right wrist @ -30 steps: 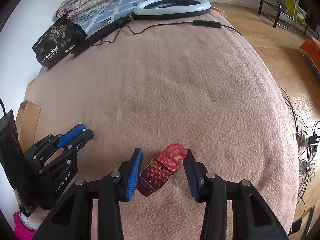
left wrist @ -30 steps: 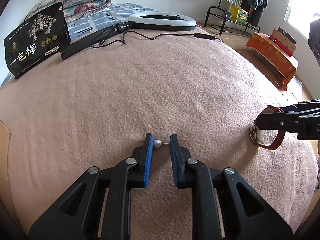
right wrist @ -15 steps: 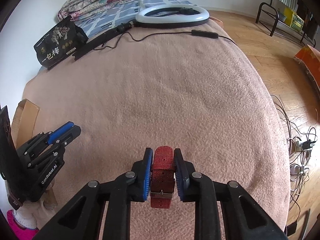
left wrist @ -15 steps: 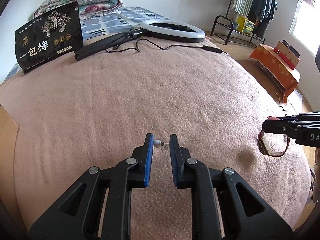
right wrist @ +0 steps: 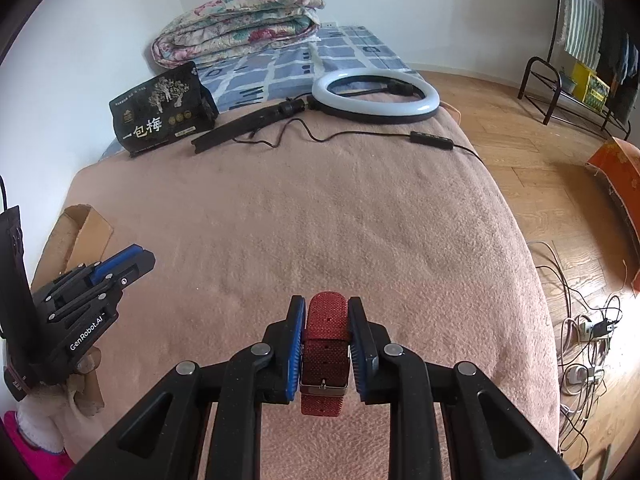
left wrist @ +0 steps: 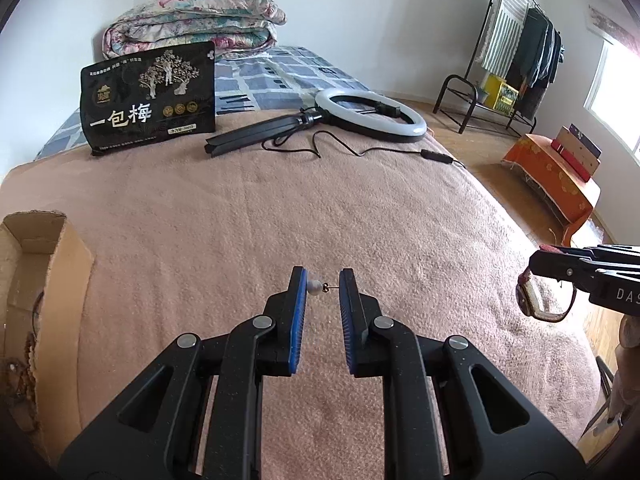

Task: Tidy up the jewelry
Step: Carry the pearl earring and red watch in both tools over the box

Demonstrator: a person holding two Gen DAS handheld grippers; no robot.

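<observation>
My left gripper (left wrist: 323, 286) held a pearl earring (left wrist: 315, 287) across its tips; the pearl sat against the left blue pad (left wrist: 299, 312) and the thin post reached to the right one, so the 2 fingers were pinched on it with only that small gap between them; the earring hung above the pink blanket (left wrist: 280, 208), clear of it. My right gripper (right wrist: 325, 332) was pressed tight on a red watch (right wrist: 325, 344); the strap stood between the 2 pads, its rounded end poking out past the tips and its silver buckle (right wrist: 323, 390) low near the finger roots; from the left camera I saw the watch's case (left wrist: 528, 300) and the strap's loop dangling under the right fingers, off the blanket. A cardboard box (left wrist: 52, 280) lay at the bed's left edge, close beside my left gripper; brown beads (left wrist: 20, 364) showed inside it. Further up the blanket lay a ring light (right wrist: 374, 94) with its folded tripod (right wrist: 244, 128) and cable (right wrist: 360, 136), and a black pouch (left wrist: 148, 98) stood upright beside them; behind those was a folded quilt (right wrist: 240, 20) on a checked sheet (right wrist: 320, 56). A clothes rack (left wrist: 512, 56) stood by the far wall on the right.
</observation>
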